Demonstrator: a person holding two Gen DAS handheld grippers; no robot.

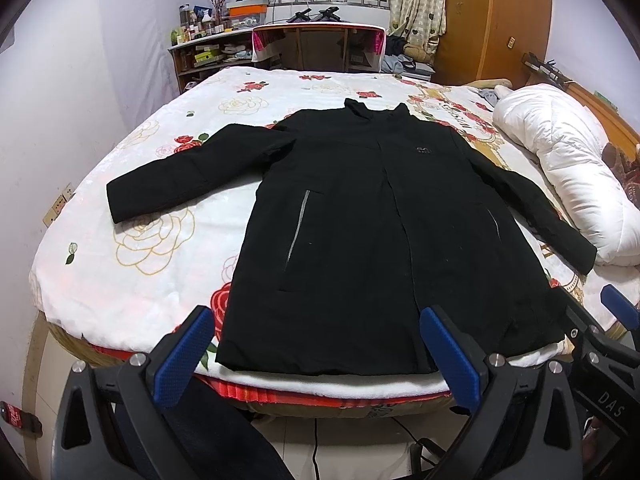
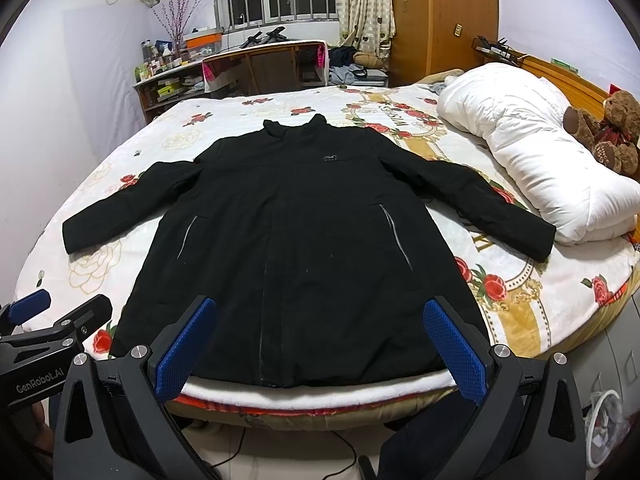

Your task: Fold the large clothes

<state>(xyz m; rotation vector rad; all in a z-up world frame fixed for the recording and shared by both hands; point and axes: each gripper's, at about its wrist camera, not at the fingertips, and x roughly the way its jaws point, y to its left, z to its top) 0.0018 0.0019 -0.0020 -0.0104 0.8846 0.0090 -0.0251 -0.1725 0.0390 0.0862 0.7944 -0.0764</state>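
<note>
White lettering "GenRobot.AI" runs along the black body of the left gripper [image 2: 60, 312] in the right wrist view, "DAS" shows on the right gripper [image 1: 600, 312] in the left wrist view, while the bedspread [image 2: 520, 304] lettering stays unreadable

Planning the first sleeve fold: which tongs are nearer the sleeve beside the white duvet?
Right. The right tongs hang open off the hem on the sleeve's side; the left tongs, also open, are farther over.
</note>
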